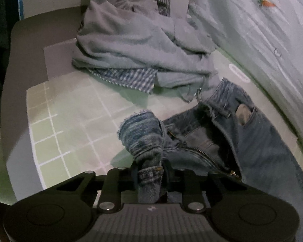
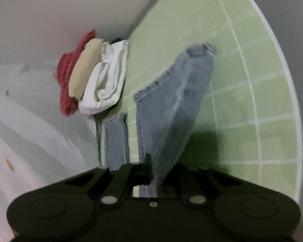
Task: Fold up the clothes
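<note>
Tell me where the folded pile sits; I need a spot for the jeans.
In the right wrist view the folded pile lies upper left, at the green mat's far edge by the wall, just beyond the jeans.

1. The jeans (image 1: 258, 141) are faded blue denim with a brass zipper.
2. The mat (image 1: 74, 125) is pale green, ruled with white grid lines.
3. The heap holds a grey-blue garment (image 1: 131, 46) over blue-and-white striped cloth (image 1: 129, 78).
4. The folded stack (image 2: 91, 74) runs red, tan, white.
5. Both tools are black.
</note>
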Available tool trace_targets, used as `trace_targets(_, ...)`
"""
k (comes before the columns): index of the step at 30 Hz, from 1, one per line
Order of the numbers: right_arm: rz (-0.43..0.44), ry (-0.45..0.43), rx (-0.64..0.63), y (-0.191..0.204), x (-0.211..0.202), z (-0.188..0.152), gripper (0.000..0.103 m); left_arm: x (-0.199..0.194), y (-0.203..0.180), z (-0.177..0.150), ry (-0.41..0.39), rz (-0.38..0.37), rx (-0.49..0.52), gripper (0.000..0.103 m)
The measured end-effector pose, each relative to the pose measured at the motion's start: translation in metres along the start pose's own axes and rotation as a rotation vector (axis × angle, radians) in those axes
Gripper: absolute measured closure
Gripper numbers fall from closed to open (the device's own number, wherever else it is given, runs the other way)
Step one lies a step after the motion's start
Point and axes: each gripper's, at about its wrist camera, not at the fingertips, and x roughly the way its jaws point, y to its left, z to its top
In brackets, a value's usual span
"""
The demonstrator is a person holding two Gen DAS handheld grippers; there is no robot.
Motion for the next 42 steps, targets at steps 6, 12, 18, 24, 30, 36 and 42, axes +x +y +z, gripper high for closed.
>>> trace_targets(6,0.039,-0.003,-0.082,0.015,-0.033,0.004,0.099,-0.04,0.02,0.006,-0.066,0.007,-0.074,0.081)
trace_targets(12,0.127,0.012,-0.03,0.035,-0.059,0.009,0.099,-0.082,0.038,0.012,-0.141,0.02,-0.127,0.085)
trace_targets(18,0.159,0.048,-0.158,0.062,-0.04,0.006,0.099,-0.094,0.035,0.006,-0.181,0.061,-0.106,0.085)
trace_targets(24,0.183,0.073,-0.13,0.08,-0.014,0.004,0.099,-0.091,0.018,0.014,-0.196,0.045,-0.084,0.086)
trace_targets(30,0.195,0.074,-0.12,0.11,0.017,0.001,0.099,-0.08,-0.01,0.031,-0.204,0.009,-0.081,0.086)
trace_targets(36,0.14,0.091,-0.157,0.143,0.061,-0.011,0.099,-0.058,-0.039,0.05,-0.192,-0.008,-0.068,0.086)
trace_targets(42,0.058,0.107,-0.173,0.17,0.119,-0.026,0.099,-0.017,-0.068,0.066,-0.145,0.004,-0.071,0.085)
